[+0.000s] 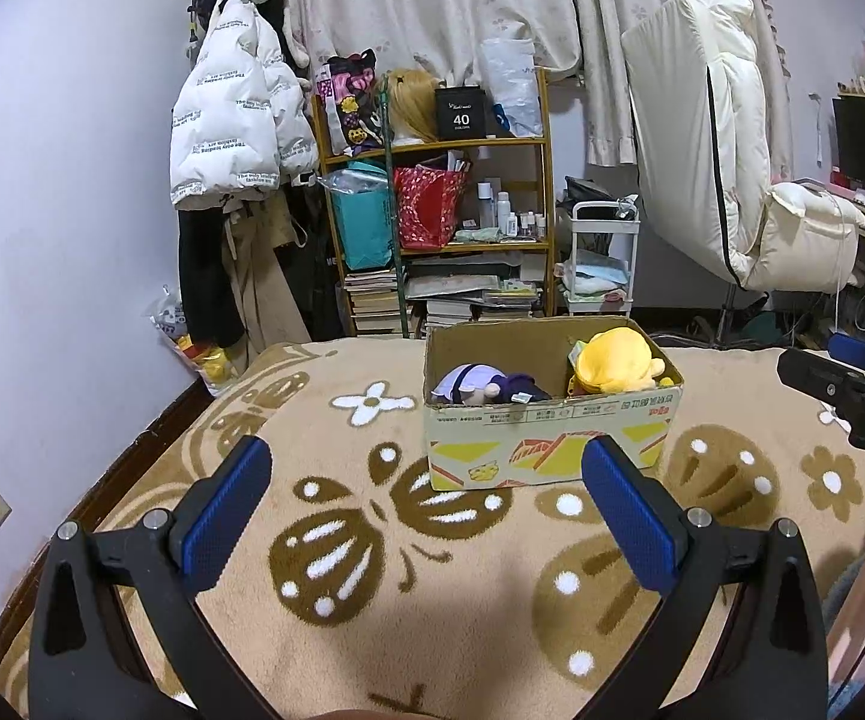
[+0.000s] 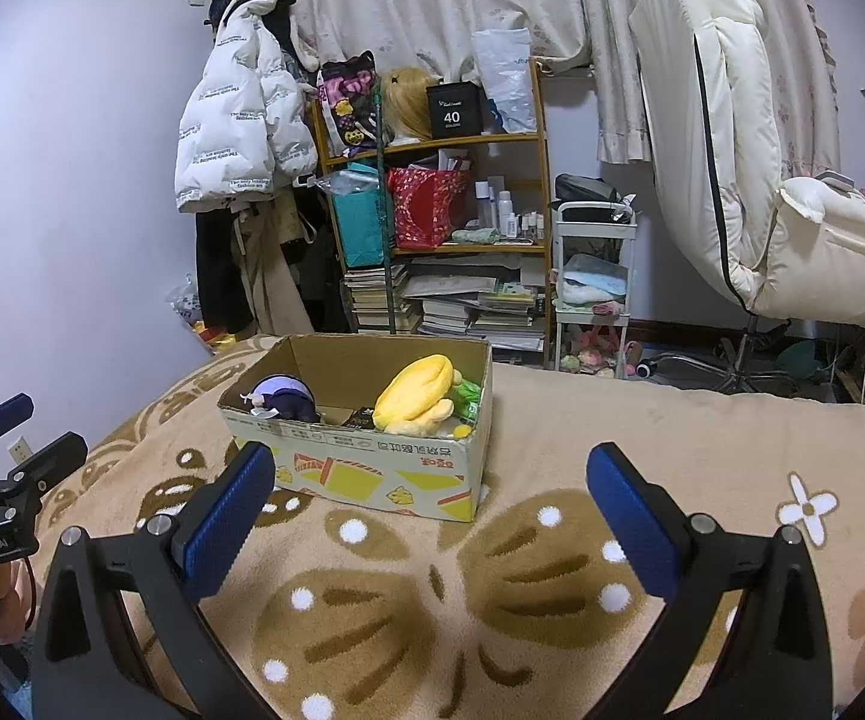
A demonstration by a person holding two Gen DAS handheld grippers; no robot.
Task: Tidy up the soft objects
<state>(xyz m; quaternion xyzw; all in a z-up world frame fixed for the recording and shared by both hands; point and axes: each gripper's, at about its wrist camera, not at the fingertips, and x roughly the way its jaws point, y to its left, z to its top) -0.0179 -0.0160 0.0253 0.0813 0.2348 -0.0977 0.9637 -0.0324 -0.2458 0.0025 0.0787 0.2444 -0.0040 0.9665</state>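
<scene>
Blue-padded left gripper [image 1: 426,504] and right gripper [image 2: 429,510] hover spread wide and empty over the butterfly blanket [image 1: 456,600], both plush toys [image 1: 612,363] already in the cardboard box [image 1: 552,438], suggesting only a gentle tuck-down remains

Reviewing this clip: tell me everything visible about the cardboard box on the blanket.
The cardboard box is an open-topped, corrugated brown carton with yellow and red printed graphics on its outer walls. It sits upright on the patterned beige blanket, ahead of both grippers, which do not touch it. Inside lie a purple plush doll toward one end and a yellow plush toward the other, with small green and dark items beside it.
</scene>
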